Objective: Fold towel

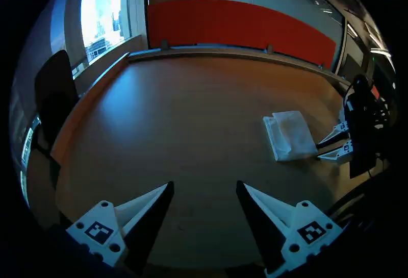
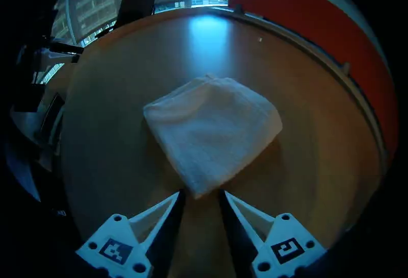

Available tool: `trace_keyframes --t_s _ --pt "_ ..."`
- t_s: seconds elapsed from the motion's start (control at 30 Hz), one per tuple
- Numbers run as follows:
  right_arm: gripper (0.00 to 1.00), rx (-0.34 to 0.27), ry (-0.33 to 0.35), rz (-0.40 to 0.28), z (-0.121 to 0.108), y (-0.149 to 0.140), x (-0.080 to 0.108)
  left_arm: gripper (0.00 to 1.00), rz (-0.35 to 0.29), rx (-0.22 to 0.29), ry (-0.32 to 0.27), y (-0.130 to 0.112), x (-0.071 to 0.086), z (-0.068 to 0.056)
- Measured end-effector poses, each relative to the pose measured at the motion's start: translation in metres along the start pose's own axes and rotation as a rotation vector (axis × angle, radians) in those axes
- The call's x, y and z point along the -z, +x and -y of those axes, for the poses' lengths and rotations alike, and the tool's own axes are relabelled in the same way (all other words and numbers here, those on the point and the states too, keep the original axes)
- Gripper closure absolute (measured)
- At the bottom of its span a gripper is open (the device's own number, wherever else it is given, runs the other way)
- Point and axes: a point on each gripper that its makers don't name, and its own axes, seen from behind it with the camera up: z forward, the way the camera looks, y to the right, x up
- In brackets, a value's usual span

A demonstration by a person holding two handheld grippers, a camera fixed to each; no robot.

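Note:
A white towel (image 2: 214, 127) lies folded into a small, thick square on the wooden table (image 2: 306, 140). In the right gripper view one corner of it points at me. My right gripper (image 2: 201, 194) is low over the table with that corner just at the gap between its fingertips; the fingers stand apart and do not press on the cloth. In the left gripper view the towel (image 1: 289, 135) lies far off to the right, with the right gripper (image 1: 320, 151) at its edge. My left gripper (image 1: 204, 186) hangs open over bare table, holding nothing.
A red panel (image 1: 239, 25) runs behind the table's far edge. A dark chair (image 1: 53, 94) stands at the table's left side in the left gripper view. Windows (image 1: 104, 15) lie beyond. The hand and dark gear holding the right gripper (image 1: 362, 125) are at the right.

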Motion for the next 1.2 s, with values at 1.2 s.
trace_keyframes --t_s 1.2 --pt "0.95 0.054 0.008 -0.149 -0.012 0.116 0.048 0.1 -0.048 -0.021 -0.032 0.02 -0.007 -0.006"
